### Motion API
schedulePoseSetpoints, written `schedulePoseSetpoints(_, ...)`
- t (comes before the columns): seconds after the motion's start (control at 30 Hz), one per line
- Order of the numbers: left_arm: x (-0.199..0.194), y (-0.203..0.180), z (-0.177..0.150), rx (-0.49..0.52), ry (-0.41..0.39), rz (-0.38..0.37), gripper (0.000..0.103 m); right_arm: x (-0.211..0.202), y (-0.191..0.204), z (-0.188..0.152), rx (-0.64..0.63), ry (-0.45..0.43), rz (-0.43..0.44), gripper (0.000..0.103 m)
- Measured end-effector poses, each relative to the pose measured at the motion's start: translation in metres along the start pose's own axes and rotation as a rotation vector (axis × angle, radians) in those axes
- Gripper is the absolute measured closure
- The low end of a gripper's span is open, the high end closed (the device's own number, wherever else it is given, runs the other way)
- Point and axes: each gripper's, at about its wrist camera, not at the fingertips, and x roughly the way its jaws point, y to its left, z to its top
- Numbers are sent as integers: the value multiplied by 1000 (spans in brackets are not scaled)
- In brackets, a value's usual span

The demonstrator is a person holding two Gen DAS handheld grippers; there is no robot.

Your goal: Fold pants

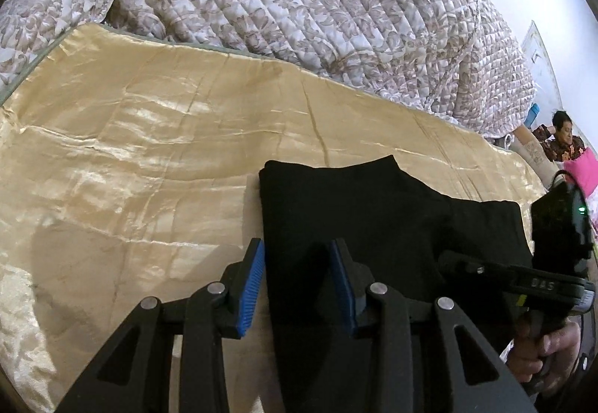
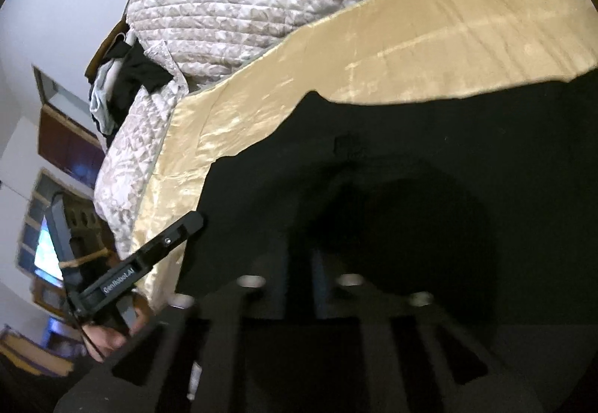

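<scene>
The black pants [image 1: 373,211] lie folded into a compact stack on a gold satin sheet [image 1: 149,151]. My left gripper [image 1: 299,282] is open, its blue pads [image 1: 252,286] straddling the pants' near left edge, with nothing held. In the right wrist view the pants [image 2: 411,170] fill the lower frame. My right gripper [image 2: 302,263] hangs close over them in deep shadow; its fingers are dark and blurred and their state does not show. The right gripper's body [image 1: 523,278] shows at the left view's right edge. The left gripper's body [image 2: 149,259] shows at the right view's left.
A quilted floral blanket [image 1: 299,2] is heaped along the far side of the sheet. Dark clothes [image 2: 127,84] lie on it near the bed's end. A seated person [image 1: 560,140] is at the far right. A lit screen [image 2: 46,248] and wooden furniture stand beyond the bed.
</scene>
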Motion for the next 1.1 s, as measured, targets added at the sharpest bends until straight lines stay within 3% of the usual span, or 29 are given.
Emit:
schedulePoseSetpoints(0.2,-5,2,0,-5,-14,-1,64,-29,0,-8,2,-86,-11,101)
schedulePoseSetpoints(0.33,-4,-2,-1,5,-5,-9,64,-19,-20,-13,64,-51,-40,101)
schedulePoseSetpoints(0.6,-11,-7,-3,31,-19,-19,64,-27,-6,-14,-20,-74,-128,100)
schedulePoseSetpoints(0.77,-11,-10,-5,42,-15,-25,64,-34,-5,-10,-14,-103,-100,100)
schedulePoseSetpoints(0.87,-10,-12,-6,44,-6,-31,64,-31,-12,-12,-1,-88,-149,100)
schedulePoseSetpoints(0.93,-11,-14,-7,51,-2,-38,64,-32,-15,-12,21,-88,-130,100)
schedulePoseSetpoints(1.1,-18,-24,-12,89,-11,-56,64,-47,-6,-16,-31,-117,-217,100)
